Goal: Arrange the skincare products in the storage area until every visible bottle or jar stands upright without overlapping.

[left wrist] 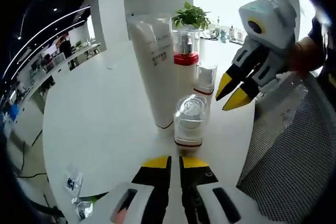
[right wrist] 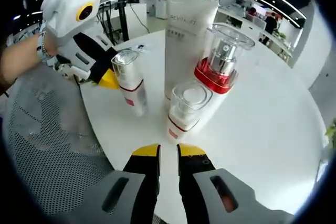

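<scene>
Four skincare pieces clustered on the round white table (left wrist: 100, 124), all upright, long axes vertical, caps up, none overlapping. Tall white squeeze tube (left wrist: 153, 66) at the back, soft-walled and likely light, best pinched low on the stiff shoulder near its cap base. Beside it, clear-capped pump bottle with a red collar (right wrist: 219, 66): hard, glossy, top-heavy by the look of it, so a grip on the white body below the collar. Short jar with a clear domed lid and thin red band (left wrist: 190, 120) nearest the left gripper (left wrist: 174, 162), jaws nearly together, holding nothing. Slim white bottle with a silver-clear cap (right wrist: 129, 81) standing slightly apart from the jar; slippery and easy to tip, so a mid-body hold. Right gripper (right wrist: 168, 153) also narrowly parted, empty. Grey mesh mat (right wrist: 47, 145) alongside.
</scene>
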Motion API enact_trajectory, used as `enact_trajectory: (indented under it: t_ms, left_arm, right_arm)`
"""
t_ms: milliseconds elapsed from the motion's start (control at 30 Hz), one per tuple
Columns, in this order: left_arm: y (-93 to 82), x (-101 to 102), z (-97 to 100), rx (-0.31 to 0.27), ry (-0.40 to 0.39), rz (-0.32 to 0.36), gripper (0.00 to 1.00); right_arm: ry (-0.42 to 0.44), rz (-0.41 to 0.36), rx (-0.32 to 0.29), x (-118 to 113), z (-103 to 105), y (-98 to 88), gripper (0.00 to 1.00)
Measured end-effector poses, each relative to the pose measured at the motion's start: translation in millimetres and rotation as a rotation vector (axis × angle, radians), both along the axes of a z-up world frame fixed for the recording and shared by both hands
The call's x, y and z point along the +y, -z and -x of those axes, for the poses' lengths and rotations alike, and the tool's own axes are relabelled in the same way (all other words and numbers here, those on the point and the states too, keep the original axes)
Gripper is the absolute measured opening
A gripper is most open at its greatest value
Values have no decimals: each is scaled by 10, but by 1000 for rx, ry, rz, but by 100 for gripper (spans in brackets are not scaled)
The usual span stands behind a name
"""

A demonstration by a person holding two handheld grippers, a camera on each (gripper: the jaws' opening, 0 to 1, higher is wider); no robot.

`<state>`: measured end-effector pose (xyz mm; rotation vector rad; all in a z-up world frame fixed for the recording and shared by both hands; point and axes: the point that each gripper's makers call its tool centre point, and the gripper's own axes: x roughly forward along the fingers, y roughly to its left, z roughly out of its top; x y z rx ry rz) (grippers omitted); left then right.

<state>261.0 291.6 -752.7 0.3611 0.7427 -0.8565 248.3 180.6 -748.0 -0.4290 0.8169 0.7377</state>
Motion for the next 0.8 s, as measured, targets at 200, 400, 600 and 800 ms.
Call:
enact_trajectory:
  t_ms: [200, 400, 600, 800]
  left_arm:
    - [24, -66, -106, -8, -49, 4, 8]
    - [30, -1, -81, 5, -37, -15, 9]
    - [158, 7, 270, 131, 86, -54, 10]
    - [70, 8, 290, 147, 89, -75, 12]
  right_arm:
    - [21, 9, -15, -44, -46, -6, 11]
    - [17, 26, -28, -62, -60, -6, 14]
    - [13, 35, -18, -75, -53, 16, 16]
    - [-4, 44, -14, -64, -30, 28, 19]
